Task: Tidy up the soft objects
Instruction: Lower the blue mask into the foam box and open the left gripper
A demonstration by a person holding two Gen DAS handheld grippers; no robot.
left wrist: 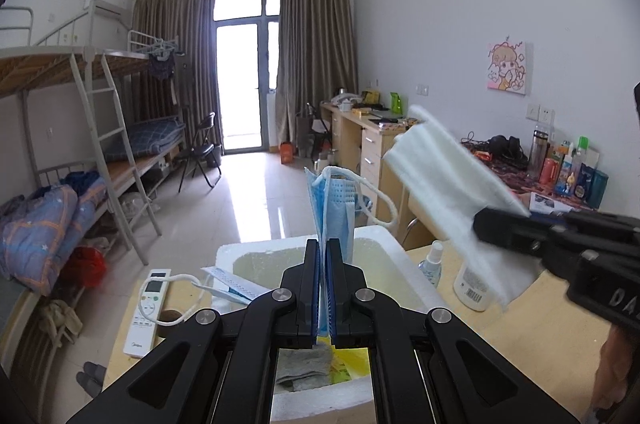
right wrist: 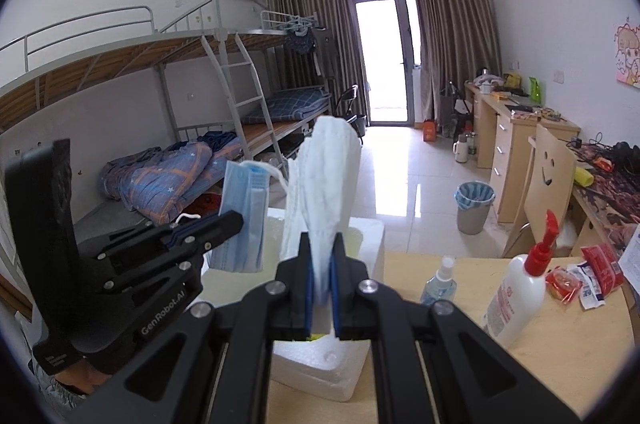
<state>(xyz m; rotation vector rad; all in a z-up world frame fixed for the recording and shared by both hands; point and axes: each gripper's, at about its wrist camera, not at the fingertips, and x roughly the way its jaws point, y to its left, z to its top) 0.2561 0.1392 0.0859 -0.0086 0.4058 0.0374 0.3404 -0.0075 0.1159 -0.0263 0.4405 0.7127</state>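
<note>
Dorm-room surroundings frame a pale wooden desk (right wrist: 460, 336) carrying a white foam box (left wrist: 384, 244), a spray bottle (right wrist: 440, 282) and a lotion pump bottle (right wrist: 520, 288). Held above the box, the left hand-held gripper (left wrist: 323, 284) is clamped tight on a folded blue face mask (left wrist: 332, 207) that stands upright out of its jaws, ear loops dangling loose. Alongside, the right hand-held gripper (right wrist: 322, 280) is likewise closed on a white face mask (right wrist: 324, 175), pinched at its lower edge.

Both masks look feather-light, limp and easily creased; a pinch across the folded body seems safer than the elastic loops, which could snag. The box's open top lies just beneath, its foam walls probably soft and easily dented. Free room is ample above, but the bottles stand near on the right, and another mask (left wrist: 232, 286) and a remote control (left wrist: 146, 308) lie to the left.
</note>
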